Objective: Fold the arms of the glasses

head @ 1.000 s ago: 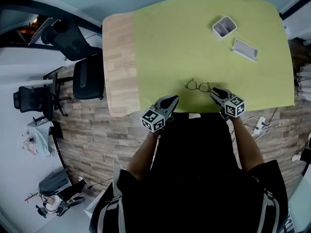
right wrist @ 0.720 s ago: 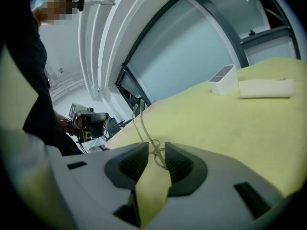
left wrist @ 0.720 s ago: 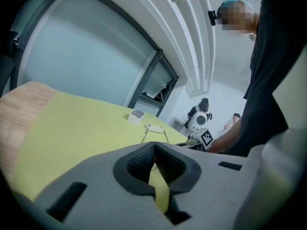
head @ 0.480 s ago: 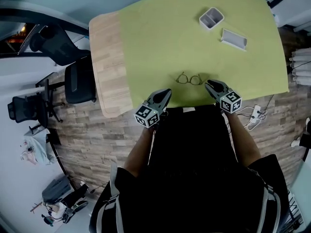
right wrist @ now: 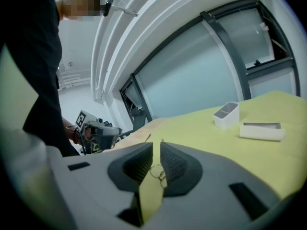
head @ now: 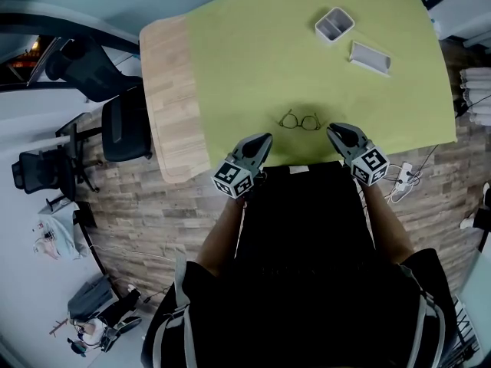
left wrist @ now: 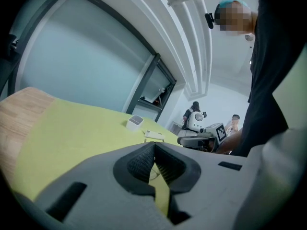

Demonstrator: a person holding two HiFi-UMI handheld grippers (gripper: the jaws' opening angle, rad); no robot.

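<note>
So, containers first: a small open white box [head: 334, 24] sat at the far side of the green mat [head: 245, 60], and it looked split into two compartments. I couldn't tell from any view whether something was in them. Just beside it, at its 4 o'clock in the head view, lay a low, flat white tray [head: 370, 57]; its inside was too small to make out too.

The glasses [head: 299, 120] lay on the mat close to the near edge, well apart from both containers, which were off at their 1 o'clock. Thin wire frame, lenses toward the person, and the arms seemed to stick out away from the body, though they were pretty faint.

The left gripper [head: 259, 141] hovered at the glasses' 8 o'clock with its jaw tips pressed together and nothing between them. The right gripper [head: 336, 131] was at their 4 o'clock with its jaws a narrow slit apart, also holding nothing. In its own view the glasses showed through that slit, lying on the mat beyond the tips and not touching them. Neither gripper touched the frame.

Around that: the mat covered most of the table, leaving a bare wooden strip [head: 173, 90] at 9 o'clock. Two black office chairs [head: 126, 125] stood on the floor past that strip, and a white power strip [head: 404, 192] lay on the floor at 3 o'clock.
</note>
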